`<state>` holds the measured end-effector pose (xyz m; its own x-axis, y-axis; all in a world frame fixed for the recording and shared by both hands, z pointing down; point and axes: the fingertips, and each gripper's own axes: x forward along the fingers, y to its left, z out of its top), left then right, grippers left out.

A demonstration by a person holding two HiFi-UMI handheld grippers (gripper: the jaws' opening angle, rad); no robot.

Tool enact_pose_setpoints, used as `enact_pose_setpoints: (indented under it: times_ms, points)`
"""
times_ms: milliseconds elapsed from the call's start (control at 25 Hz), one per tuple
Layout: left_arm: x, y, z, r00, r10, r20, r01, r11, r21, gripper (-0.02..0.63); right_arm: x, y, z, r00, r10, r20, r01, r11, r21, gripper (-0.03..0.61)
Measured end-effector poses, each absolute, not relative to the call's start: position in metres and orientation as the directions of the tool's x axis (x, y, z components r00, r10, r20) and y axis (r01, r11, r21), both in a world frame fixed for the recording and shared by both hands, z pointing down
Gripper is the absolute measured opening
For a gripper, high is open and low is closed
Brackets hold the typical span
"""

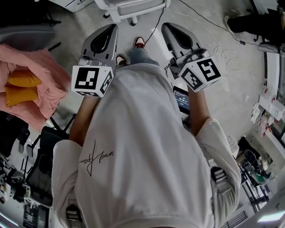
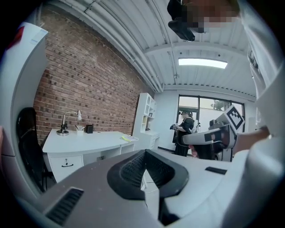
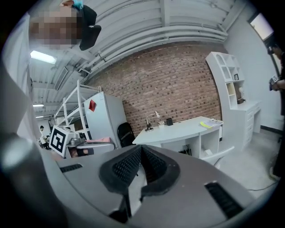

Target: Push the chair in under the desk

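Note:
A white chair (image 1: 132, 8) stands on the floor just beyond both grippers, at the top edge of the head view. The white desk (image 3: 187, 129) runs along the brick wall; the left gripper view shows the desk (image 2: 89, 140) at left. In the right gripper view a white edge of the chair (image 3: 220, 153) shows in front of the desk. My left gripper (image 1: 110, 29) and right gripper (image 1: 169, 27) are held out level in front of the person's body, side by side. The left gripper (image 2: 144, 153) is shut with nothing in it. The right gripper (image 3: 140, 149) is shut and holds nothing either.
A desk lamp (image 2: 67, 122) and small items sit on the desk. A black chair (image 3: 126, 133) stands beside it and a white shelf unit (image 3: 231, 89) at its other end. Pink cloth with orange cushions (image 1: 26, 84) lies at left. Cables (image 1: 222, 49) trail across the floor. Another person (image 2: 185, 129) stands far off.

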<state>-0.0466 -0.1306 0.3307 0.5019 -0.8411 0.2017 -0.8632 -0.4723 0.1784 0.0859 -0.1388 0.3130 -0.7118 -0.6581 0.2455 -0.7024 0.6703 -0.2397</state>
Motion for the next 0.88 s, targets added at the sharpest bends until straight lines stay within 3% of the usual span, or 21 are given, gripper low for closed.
enact_pose_setpoints:
  times_ms: [440,880]
  points:
    - [-0.0446,-0.1266,0.3246,0.513,-0.835,0.199,-0.857,-0.485,0.177,0.003,0.0845,-0.1308,0.3097,-0.725,-0.649,0.230,-0.689,0.677,-0.259,0.025]
    - [-0.0367,-0.1220,0.3213,0.510,-0.835,0.207,-0.859,-0.508,0.069,0.003,0.0849,-0.1284,0.3056,-0.728,-0.650,0.217,-0.685,0.685,-0.247,0.025]
